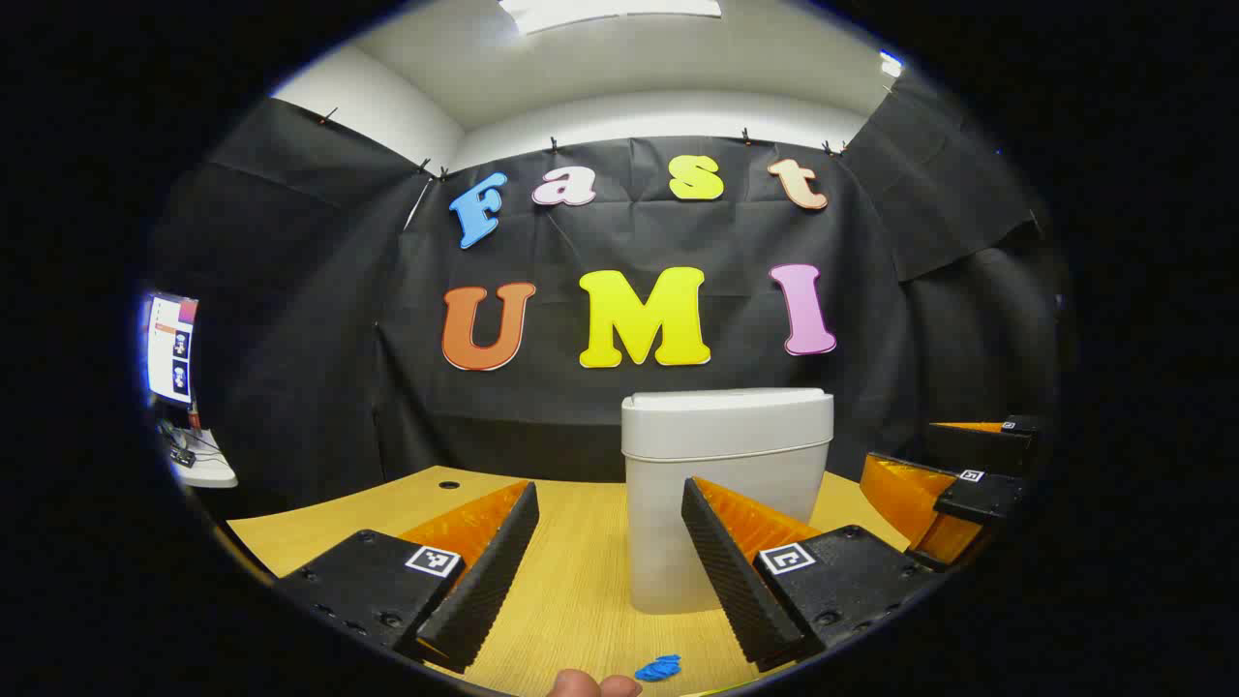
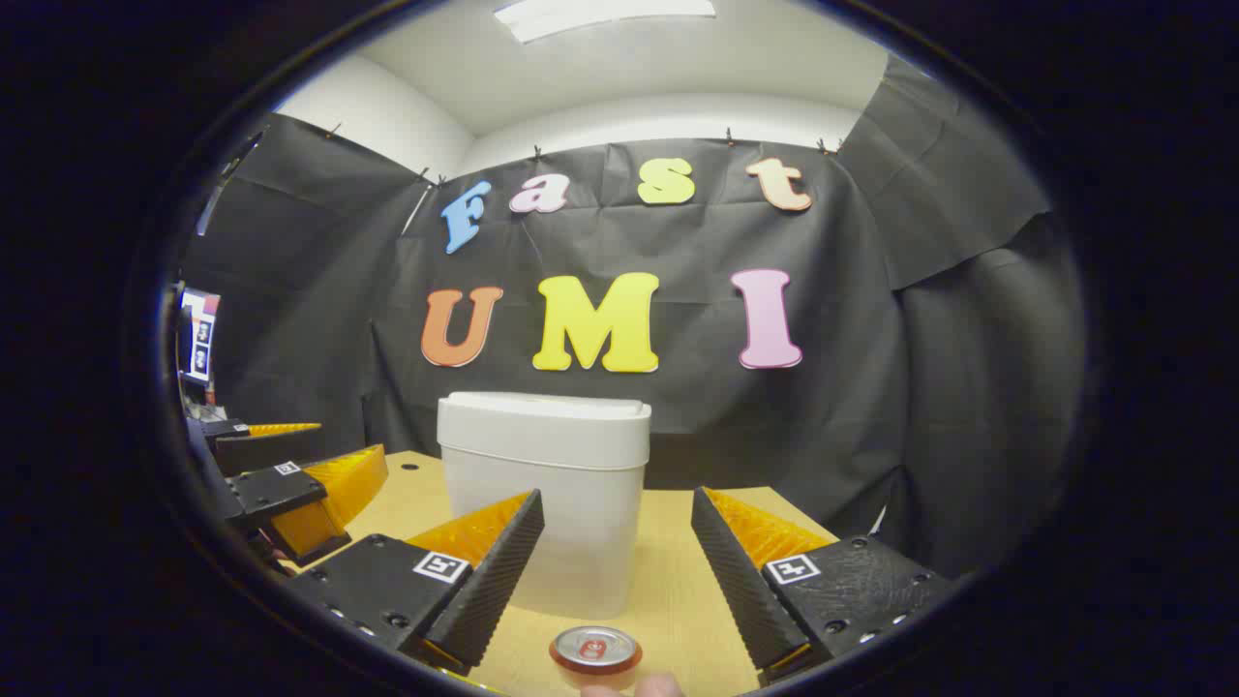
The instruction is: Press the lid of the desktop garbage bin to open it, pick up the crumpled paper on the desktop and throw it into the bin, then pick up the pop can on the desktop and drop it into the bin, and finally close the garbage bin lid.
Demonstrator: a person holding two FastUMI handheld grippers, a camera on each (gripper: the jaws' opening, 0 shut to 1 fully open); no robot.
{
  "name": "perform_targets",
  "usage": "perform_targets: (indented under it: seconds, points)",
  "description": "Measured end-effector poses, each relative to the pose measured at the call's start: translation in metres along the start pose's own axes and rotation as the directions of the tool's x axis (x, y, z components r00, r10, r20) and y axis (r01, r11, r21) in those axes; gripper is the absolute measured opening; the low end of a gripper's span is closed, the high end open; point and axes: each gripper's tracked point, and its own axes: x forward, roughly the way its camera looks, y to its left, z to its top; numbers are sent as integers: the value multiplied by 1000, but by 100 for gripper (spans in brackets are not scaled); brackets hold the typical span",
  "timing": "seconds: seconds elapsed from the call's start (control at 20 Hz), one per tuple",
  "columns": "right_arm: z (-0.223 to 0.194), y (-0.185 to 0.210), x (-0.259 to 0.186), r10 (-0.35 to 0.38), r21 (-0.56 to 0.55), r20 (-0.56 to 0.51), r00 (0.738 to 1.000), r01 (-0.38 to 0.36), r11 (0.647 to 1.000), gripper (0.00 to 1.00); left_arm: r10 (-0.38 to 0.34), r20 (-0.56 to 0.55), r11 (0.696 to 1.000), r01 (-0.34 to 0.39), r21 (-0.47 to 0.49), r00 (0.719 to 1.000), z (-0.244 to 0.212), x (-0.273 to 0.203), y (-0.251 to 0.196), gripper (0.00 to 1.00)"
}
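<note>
Bin: your desktop garbage bin (image 1: 726, 484) stands upright at centre frame in the left gripper view, a little right of the middle, and just left of centre in the right gripper view. Its lid (image 2: 544, 418) lies flat and closed, so I judge the pressing step is not yet done.

Pop can: the pop can (image 2: 595, 650) sits at the bottom centre of the right gripper view, upright, top facing you, just in front of the bin and between your right fingers. It seems placed there for an easy straight reach.

Paper: the small blue scrap (image 1: 659, 667) at the bottom centre of the left gripper view may be the crumpled paper; too little of it shows to be sure.

Left gripper: your left gripper (image 1: 610, 557) is spread wide and grasps nothing. It also appears at the left edge of the right gripper view.

Right gripper: your right gripper (image 2: 617, 557) is likewise spread apart and empty. It shows at the right edge of the left gripper view.

Pose: you hold both level, low over the wooden desktop (image 1: 581, 581), side by side, aimed at the bin's front wall. I read this as a ready stance.

Next: the lid sits above both fingertips, so pressing it calls for raising one gripper first.
</note>
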Motion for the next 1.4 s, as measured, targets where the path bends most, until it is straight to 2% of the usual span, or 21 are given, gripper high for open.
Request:
perform_targets:
  seconds: [0.1, 0.25, 1.1, 1.4]
  points:
    - [-1, -4, 1, -22, 6, -8, 1000, 22, 1000, 95, 8, 7, 1000, -8, 2, 1000, 2, 0, 1, 96]
    - [-2, -7, 1, -45, 2, -14, 999, 45, 999, 97, 9, 1, 1000, -9, 16, 1000, -2, 1, 2, 96]
    - [6, -7, -3, -51, 16, -6, 999, 51, 999, 95, -21, 14, 1000, 21, 20, 1000, 4, -2, -9, 96]
    - [9, -3, 1, -29, 32, -9, 1000, 29, 999, 97, -22, 9, 1000, 21, 19, 1000, 2, -1, -8, 96]
